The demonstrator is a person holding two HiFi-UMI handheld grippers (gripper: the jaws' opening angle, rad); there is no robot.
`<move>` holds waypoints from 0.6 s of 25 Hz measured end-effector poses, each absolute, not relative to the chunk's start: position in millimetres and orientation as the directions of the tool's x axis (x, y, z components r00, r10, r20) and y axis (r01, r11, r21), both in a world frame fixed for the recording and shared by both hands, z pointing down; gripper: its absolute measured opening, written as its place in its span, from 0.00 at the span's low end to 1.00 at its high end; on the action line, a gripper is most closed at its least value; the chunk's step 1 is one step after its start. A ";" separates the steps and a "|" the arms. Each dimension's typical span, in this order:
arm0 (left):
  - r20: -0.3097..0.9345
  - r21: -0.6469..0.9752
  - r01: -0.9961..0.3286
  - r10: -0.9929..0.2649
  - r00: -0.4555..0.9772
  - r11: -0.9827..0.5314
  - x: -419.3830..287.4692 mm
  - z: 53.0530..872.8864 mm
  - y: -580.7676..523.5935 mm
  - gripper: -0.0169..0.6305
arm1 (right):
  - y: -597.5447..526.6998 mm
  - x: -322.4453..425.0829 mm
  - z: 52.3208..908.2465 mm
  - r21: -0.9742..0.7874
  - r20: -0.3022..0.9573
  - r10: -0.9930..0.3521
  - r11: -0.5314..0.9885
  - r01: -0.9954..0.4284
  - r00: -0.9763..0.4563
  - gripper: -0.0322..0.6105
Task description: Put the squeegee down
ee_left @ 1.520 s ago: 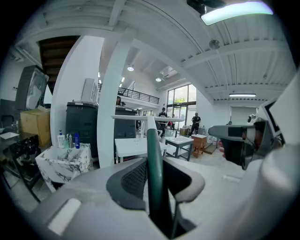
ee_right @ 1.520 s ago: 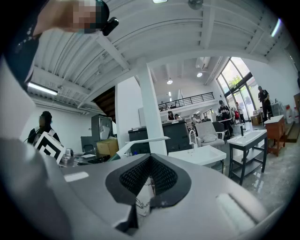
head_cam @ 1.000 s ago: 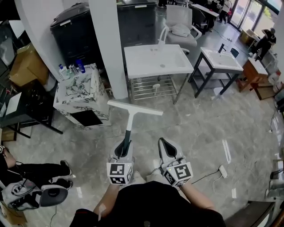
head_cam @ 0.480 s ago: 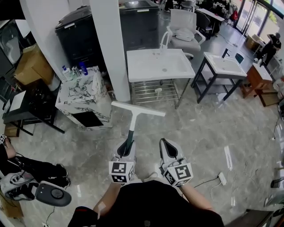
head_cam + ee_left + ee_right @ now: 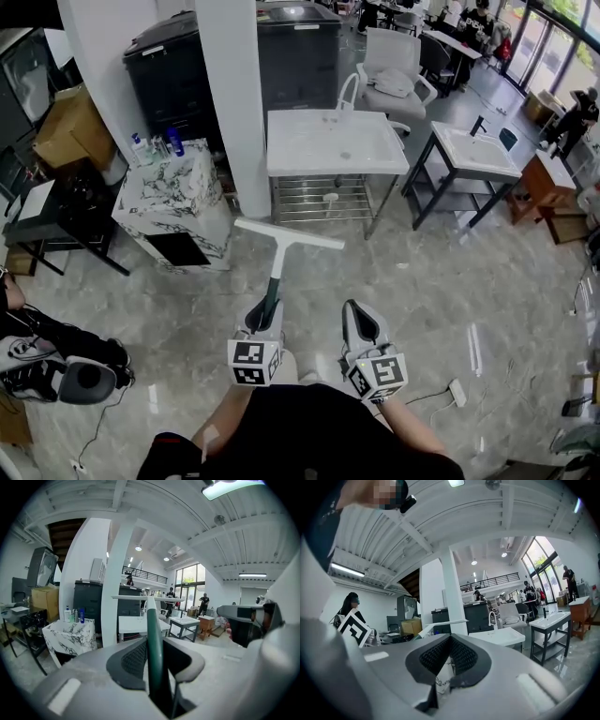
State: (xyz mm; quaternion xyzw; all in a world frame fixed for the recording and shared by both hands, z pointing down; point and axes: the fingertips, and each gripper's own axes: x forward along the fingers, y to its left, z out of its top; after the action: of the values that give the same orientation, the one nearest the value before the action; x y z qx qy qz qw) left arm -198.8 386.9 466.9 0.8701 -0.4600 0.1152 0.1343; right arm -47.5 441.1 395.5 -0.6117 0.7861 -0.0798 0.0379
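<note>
The squeegee has a dark green handle (image 5: 272,284) and a long white blade (image 5: 289,233) held crosswise above the floor. My left gripper (image 5: 263,317) is shut on the handle, which runs up between its pads in the left gripper view to the blade (image 5: 140,598). The handle (image 5: 154,648) fills the gap of the left gripper (image 5: 155,641). Just to its right, my right gripper (image 5: 362,323) points the same way at about the same height. In the right gripper view the right gripper (image 5: 450,641) has its pads together and holds nothing.
Ahead stand a white pillar (image 5: 234,103), a white sink table (image 5: 336,141) with a wire shelf, a second sink stand (image 5: 476,150) and a marble-patterned cabinet (image 5: 173,192). A person's legs and shoes (image 5: 56,370) lie at the left. A cable and plug (image 5: 457,391) lie on the grey floor.
Both grippers have travelled forward over the floor together, the left still gripping the squeegee. The shoes at the left have shifted.
</note>
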 end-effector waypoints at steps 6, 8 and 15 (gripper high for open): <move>0.310 0.127 -0.831 -0.774 0.552 -0.541 -189.3 465.8 370.5 0.18 | 426.2 -39.7 395.8 -0.169 0.035 -0.969 0.236 -0.957 -0.245 0.05; 0.304 0.130 -0.833 -0.778 0.550 -0.538 -187.2 466.7 360.7 0.18 | 417.8 -38.9 397.7 -0.163 0.038 -0.967 0.242 -0.957 -0.251 0.05; 0.317 0.125 -0.836 -0.777 0.544 -0.534 -175.8 468.6 321.4 0.19 | 375.9 -25.9 396.3 -0.167 0.041 -0.965 0.248 -0.954 -0.258 0.05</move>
State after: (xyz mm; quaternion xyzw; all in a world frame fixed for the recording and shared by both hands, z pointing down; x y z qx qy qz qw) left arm -175.8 321.4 468.6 0.8687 -0.4641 0.1122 0.1319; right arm -25.9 375.9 396.3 -0.6082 0.7891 -0.0788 0.0348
